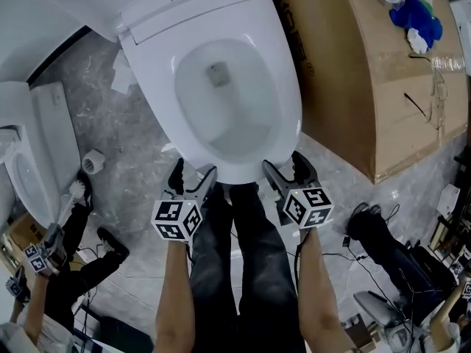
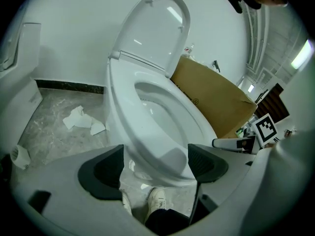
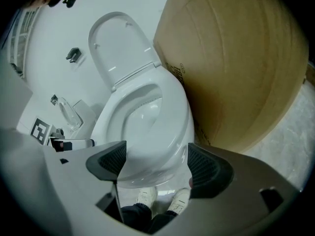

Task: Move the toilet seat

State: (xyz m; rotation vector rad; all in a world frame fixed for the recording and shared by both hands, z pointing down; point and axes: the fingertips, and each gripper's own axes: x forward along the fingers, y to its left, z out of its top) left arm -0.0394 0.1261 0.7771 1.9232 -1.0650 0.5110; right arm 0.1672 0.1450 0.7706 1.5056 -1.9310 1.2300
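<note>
Head view: the left gripper point(image 1: 193, 176) and the right gripper point(image 1: 285, 169) both hang released at the front edge of the lowered toilet seat point(image 1: 288, 101).
The seat lies flat on the bowl, with the lid point(image 1: 184, 9) standing upright behind it. Each gripper view shows the jaws spread wide, the seat's front edge framed between the pads but not clamped. A cardboard box point(image 1: 368, 79) stands just beside the seat on its right.

Head view looks down; gripper views share toilet point(image 1: 285, 101).
</note>
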